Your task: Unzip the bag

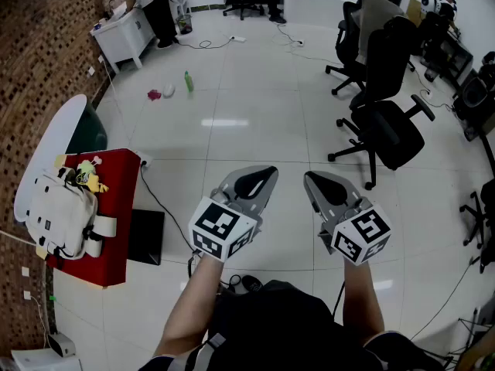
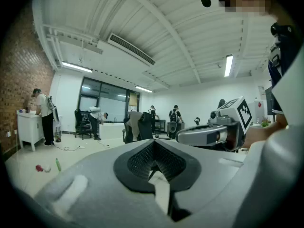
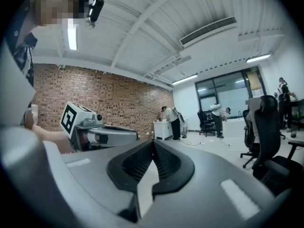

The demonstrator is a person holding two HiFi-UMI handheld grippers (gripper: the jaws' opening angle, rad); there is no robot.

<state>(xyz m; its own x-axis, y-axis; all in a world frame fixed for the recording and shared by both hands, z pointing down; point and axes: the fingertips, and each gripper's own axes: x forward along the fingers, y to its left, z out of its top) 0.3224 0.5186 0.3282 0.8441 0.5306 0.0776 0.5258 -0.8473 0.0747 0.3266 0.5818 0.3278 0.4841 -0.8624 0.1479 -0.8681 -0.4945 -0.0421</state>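
The bag (image 1: 58, 211), a white backpack, lies on the red table (image 1: 117, 199) at the left of the head view. It covers the table's left side and reaches over its left edge, and a small yellow toy (image 1: 93, 181) sits by its far end, near the table's far edge. We cannot make out the zip or its pull from here; the bag is too small in the picture.

We judge that the unzipping has not begun and that we are at the approach. The left gripper (image 1: 263, 178) and right gripper (image 1: 313, 181) are held side by side over open floor in front of the body, well apart from the table. Each gripper's own view shows its two dark pads pressed together with nothing between them.

The next move calls for turning left and carrying both tools to the table. One gripper would then have to open to steady the fabric, and the other to take the zip pull once it is found.

Only the head view shows the bag, the table, a white oval board (image 1: 54, 149) behind it and the black office chairs (image 1: 387, 126) on the right. The gripper views look level across the room, over the bag. The left gripper view gives us glass partitions and distant people, and the right gripper view the brick wall (image 3: 118, 103). Each also catches the other gripper alongside.
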